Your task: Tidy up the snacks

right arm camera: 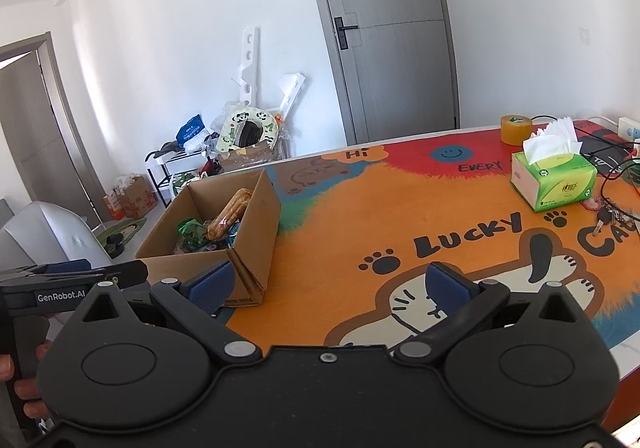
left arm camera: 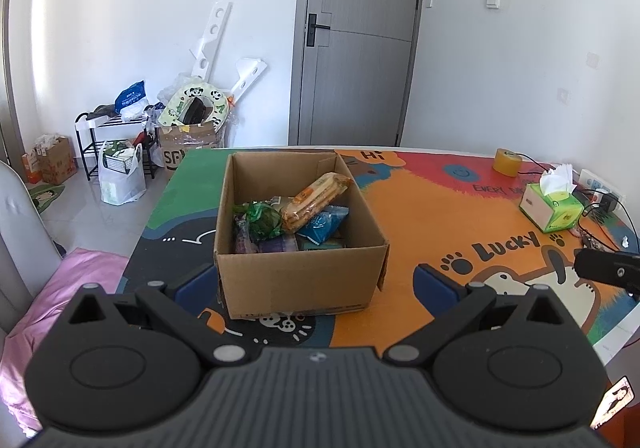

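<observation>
An open cardboard box (left arm camera: 300, 280) stands on the colourful cartoon mat (left arm camera: 432, 215); it also shows in the right wrist view (right arm camera: 256, 232). Inside lie several snacks: a long orange biscuit pack (left arm camera: 316, 197), a green wrapped snack (left arm camera: 260, 221) and a blue packet (left arm camera: 324, 224). My left gripper (left arm camera: 316, 280) is open and empty, its blue pads either side of the box's near wall. My right gripper (right arm camera: 330, 284) is open and empty, to the right of the box above the mat. The biscuit pack shows in the right wrist view (right arm camera: 230, 213).
A green tissue box (left arm camera: 552, 207) (right arm camera: 554, 179), a yellow tape roll (left arm camera: 506, 161) (right arm camera: 516, 129), keys (right arm camera: 608, 217) and black cables (right arm camera: 616, 163) lie at the mat's far right. A grey chair (right arm camera: 52, 236) stands left of the table. Floor clutter is beyond.
</observation>
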Action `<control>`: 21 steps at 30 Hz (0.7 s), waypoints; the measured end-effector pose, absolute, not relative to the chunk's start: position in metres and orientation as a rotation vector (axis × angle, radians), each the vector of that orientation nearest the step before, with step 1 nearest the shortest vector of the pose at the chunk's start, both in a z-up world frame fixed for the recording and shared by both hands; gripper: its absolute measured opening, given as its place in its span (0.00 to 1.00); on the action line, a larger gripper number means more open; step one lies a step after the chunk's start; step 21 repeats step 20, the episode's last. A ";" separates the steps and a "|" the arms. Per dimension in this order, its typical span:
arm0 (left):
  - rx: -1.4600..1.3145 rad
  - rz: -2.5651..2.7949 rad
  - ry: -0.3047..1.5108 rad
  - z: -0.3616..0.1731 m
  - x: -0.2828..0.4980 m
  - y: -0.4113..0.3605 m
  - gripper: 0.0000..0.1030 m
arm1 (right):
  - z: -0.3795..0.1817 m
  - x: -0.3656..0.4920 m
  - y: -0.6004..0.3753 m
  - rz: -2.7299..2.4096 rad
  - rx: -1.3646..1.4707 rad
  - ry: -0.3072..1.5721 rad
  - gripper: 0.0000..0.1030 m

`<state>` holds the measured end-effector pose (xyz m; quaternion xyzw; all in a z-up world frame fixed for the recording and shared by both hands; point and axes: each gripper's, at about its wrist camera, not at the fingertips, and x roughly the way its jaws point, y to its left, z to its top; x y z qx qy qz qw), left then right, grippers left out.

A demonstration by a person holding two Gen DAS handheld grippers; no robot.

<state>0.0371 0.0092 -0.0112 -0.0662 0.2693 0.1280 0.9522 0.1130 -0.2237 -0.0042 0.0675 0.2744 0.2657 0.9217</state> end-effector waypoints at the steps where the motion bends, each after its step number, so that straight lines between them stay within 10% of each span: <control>1: -0.134 0.259 0.549 -0.011 0.037 0.009 1.00 | -0.004 0.113 -0.224 0.545 0.140 0.562 1.00; 21: -0.135 0.233 0.560 -0.014 0.040 0.005 1.00 | -0.004 0.114 -0.224 0.543 0.139 0.569 1.00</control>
